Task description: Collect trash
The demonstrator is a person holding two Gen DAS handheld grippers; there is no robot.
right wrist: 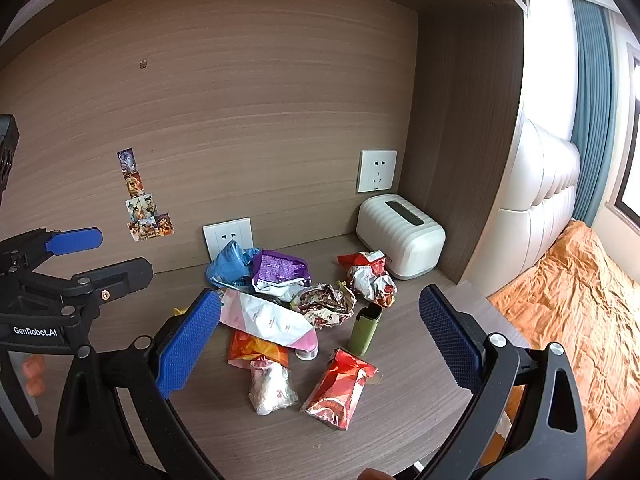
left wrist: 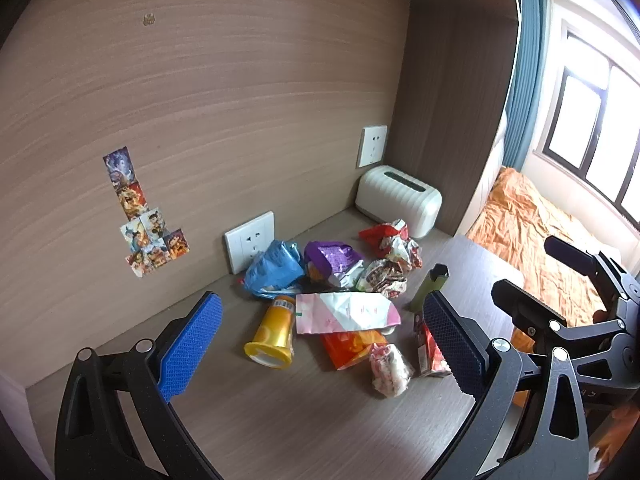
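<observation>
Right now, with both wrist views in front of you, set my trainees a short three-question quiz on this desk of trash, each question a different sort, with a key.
1. True or false: the left gripper is shut on a wrapper.
2. Multiple choice: what lies across the orange packet? A) the pink-and-white pouch B) the blue bag C) the green case
3. Fill in: the white ribbed box sits in the desk's back ____ corner, below a wall socket.

Key
1. False; both the left and the right gripper are open and hold nothing.
2. A
3. right
</observation>
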